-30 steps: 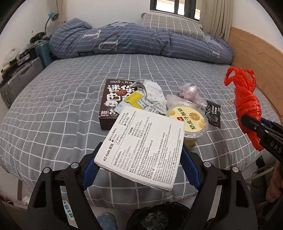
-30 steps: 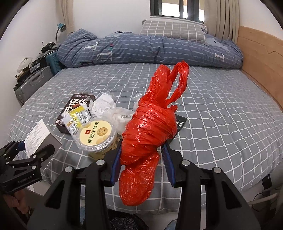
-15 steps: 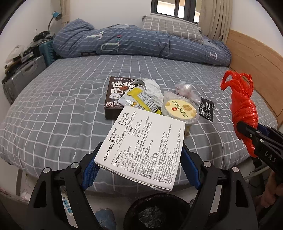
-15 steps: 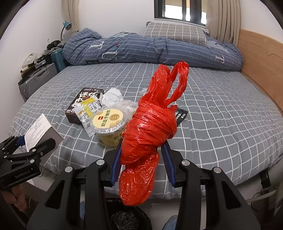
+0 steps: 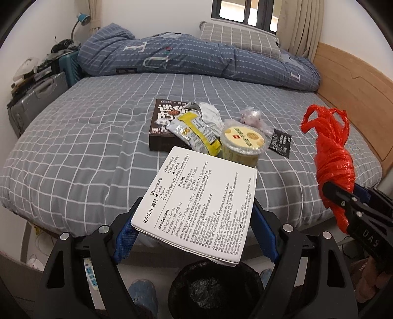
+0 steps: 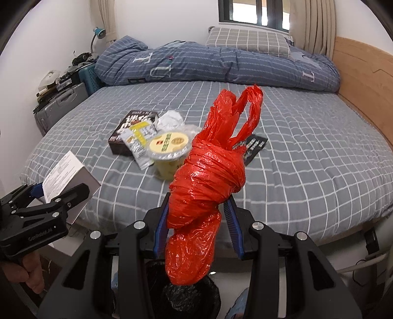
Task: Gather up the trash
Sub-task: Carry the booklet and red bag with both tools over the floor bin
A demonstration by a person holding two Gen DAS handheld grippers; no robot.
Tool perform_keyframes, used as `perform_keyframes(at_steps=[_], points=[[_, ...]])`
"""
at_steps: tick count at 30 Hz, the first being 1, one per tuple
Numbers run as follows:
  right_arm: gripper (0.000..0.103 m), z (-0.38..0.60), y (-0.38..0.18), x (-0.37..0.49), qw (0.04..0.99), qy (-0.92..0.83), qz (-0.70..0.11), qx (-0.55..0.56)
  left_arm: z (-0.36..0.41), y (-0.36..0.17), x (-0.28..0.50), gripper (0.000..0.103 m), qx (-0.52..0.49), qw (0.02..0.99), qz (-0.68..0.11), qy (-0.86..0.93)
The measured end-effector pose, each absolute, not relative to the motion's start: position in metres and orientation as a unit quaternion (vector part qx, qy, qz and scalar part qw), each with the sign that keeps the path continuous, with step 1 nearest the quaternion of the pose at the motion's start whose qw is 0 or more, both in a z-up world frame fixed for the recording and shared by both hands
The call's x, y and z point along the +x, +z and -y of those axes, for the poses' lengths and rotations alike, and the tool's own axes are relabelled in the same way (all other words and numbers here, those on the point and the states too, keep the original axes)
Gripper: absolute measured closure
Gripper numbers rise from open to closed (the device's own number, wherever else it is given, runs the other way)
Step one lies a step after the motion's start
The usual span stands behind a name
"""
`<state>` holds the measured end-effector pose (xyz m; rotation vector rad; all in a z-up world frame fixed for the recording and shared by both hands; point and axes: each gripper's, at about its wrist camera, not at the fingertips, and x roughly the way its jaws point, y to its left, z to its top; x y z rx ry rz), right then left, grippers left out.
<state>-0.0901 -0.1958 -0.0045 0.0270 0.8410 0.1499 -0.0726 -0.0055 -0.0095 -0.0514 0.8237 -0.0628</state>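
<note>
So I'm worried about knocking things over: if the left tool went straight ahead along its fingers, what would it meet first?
Probably the yellow-lidded cup on the bed, just beyond the white box the left tool holds, though depth is hard to judge.

You face a wide bed in a grey white-checked sheet point(image 5: 81, 137), a rolled blue duvet point(image 5: 196, 56) and grey checked pillow point(image 5: 238, 36) at its far edge, wooden headboard point(image 5: 348, 81) right, dark-framed window point(image 6: 253, 12) beyond, white walls point(image 6: 159, 19).
</note>
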Motion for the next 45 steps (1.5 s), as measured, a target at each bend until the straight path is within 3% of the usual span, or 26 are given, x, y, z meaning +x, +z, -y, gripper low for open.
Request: perform_keyframes(at_steps=[31,45], points=[[0.063,0.163,-0.047,-0.181,0.871,0.103,-0.48,0.004,-0.007,-0.051,-0.167,0.024,-0.042,0.884,-0.466,-0.013],[0.063,0.162,-0.12,-0.187,0.826,0.111,-0.553,0.01,-0.014,-0.114,-0.166,0.024,-0.048,0.855,-0.517,-0.011]])
